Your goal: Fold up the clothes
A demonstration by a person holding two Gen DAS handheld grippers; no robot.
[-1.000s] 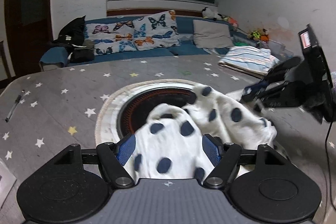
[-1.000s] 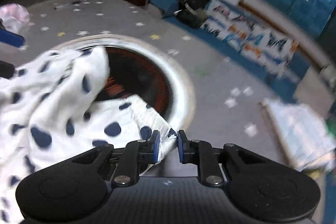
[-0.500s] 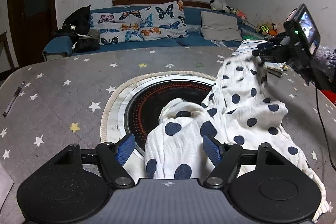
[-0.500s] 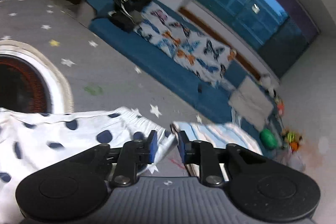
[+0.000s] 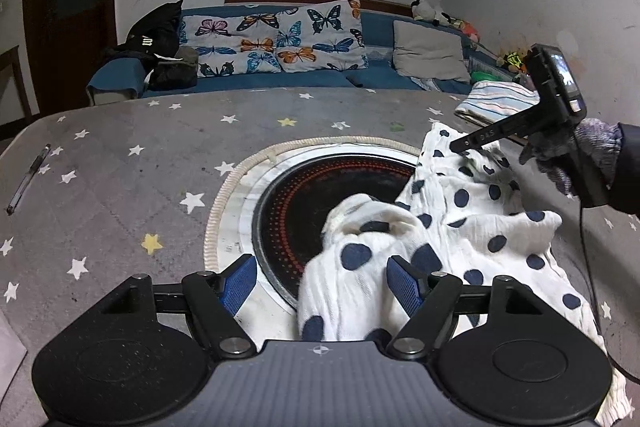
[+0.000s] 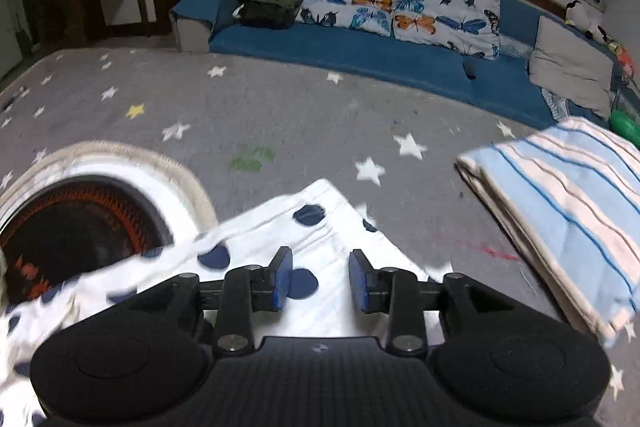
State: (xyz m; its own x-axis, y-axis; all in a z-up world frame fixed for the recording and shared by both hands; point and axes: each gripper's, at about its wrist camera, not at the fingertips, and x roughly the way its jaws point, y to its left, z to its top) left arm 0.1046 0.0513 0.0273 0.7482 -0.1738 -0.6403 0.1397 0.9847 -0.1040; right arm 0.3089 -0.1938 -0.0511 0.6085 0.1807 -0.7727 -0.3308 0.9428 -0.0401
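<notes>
1. Left gripper (image 5: 320,285) sits low at the near edge of the table (image 5: 120,167), jaws wide apart, nothing pinched
2. A bunched fold of the dotted cloth (image 5: 460,227) pokes up between those jaws, closer to the right pad, can't tell if it touches
3. The cloth is a crumpled white thing with navy dots, lying on the table's right side and spilling over the right part of the round burner (image 5: 320,195) in the middle
4. Right gripper (image 6: 320,279) has its jaws apart too, hovering over the far corner of the cloth (image 6: 312,239), which lies flat on the table (image 6: 280,107) under it
5. From the left camera you can see that right gripper (image 5: 460,147) tipped down onto the cloth's far right corner, gloved hand (image 5: 568,151) holding it
6. Folded striped cloth (image 6: 568,211) sits further right, apart from the dotted one
7. Pen (image 5: 28,179) lies way over at the left edge
</notes>
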